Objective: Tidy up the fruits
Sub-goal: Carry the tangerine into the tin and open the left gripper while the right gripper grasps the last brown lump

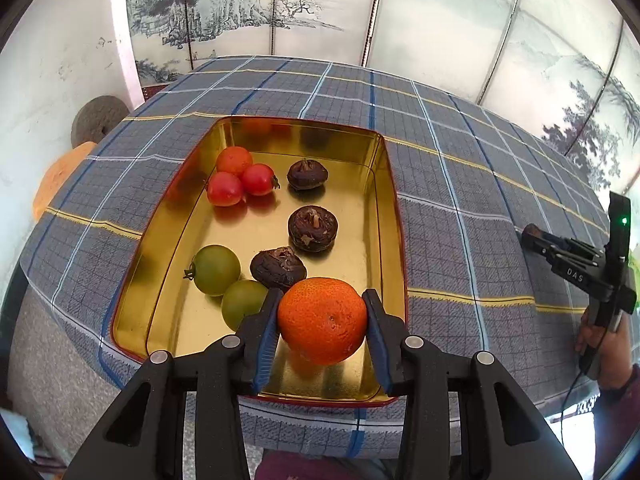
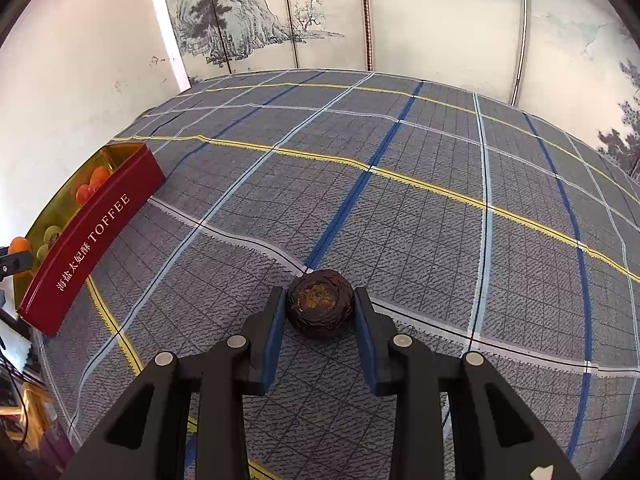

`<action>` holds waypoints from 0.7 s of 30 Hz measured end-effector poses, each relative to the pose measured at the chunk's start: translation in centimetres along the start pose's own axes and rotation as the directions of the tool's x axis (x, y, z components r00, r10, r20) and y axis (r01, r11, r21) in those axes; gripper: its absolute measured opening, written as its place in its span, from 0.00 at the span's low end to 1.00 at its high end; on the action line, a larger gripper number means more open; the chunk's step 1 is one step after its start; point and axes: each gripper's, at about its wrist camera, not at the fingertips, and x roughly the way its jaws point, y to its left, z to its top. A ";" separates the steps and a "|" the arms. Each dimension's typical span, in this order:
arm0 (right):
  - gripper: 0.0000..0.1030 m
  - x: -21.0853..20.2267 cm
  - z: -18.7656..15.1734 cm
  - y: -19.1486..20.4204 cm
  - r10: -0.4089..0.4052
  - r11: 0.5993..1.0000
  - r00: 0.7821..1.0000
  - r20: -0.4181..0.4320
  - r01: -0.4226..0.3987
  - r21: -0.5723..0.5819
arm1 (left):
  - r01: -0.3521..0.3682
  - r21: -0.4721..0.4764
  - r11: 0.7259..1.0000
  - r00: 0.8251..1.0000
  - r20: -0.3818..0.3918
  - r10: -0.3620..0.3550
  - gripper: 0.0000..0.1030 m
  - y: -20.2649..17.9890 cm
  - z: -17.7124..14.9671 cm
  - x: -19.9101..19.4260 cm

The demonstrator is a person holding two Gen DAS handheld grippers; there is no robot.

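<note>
The left gripper [image 1: 323, 320] has its jaws clamped on an orange [image 1: 322, 320], one pad on each side, holding it over the near end of the gold tin [image 1: 388, 184]. Just beyond the orange, inside the tin, lie two green fruits [image 1: 216, 269] to the left and a dark brown fruit [image 1: 278, 268] touching the nearer green one. Farther in sits a second brown fruit [image 1: 313, 228], then a third [image 1: 307, 174] toward the far end. At the far left of the tin, two red fruits [image 1: 240, 185] and a small orange one [image 1: 234, 160] cluster together, touching.

The right gripper [image 2: 320, 312] has its jaws around a lone brown fruit [image 2: 320, 303] on the plaid cloth [image 2: 440, 220] of the worktop; both pads sit close against its sides, though I cannot tell whether they press it. The tin's red wall [image 2: 92, 236], lettered TOFFEE, stands well apart to the left. A painted screen [image 2: 248, 24] rises behind the worktop.
</note>
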 end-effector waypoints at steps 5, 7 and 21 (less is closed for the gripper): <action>0.30 0.0 0.0 0.0 0.001 1.000 1.000 0.000 -0.001 0.001 | -0.019 0.012 1.000 1.000 0.002 0.019 0.40 0.1 -0.3 0.4; 0.30 0.0 0.0 0.0 -0.001 1.000 1.000 0.000 0.001 0.000 | -0.028 0.017 0.999 1.000 0.001 0.028 0.40 0.0 -0.4 0.7; 0.30 0.0 0.0 0.1 -0.002 1.000 1.000 -0.001 0.002 -0.001 | -0.071 0.053 0.996 0.997 0.001 0.071 0.41 -0.1 -0.8 1.5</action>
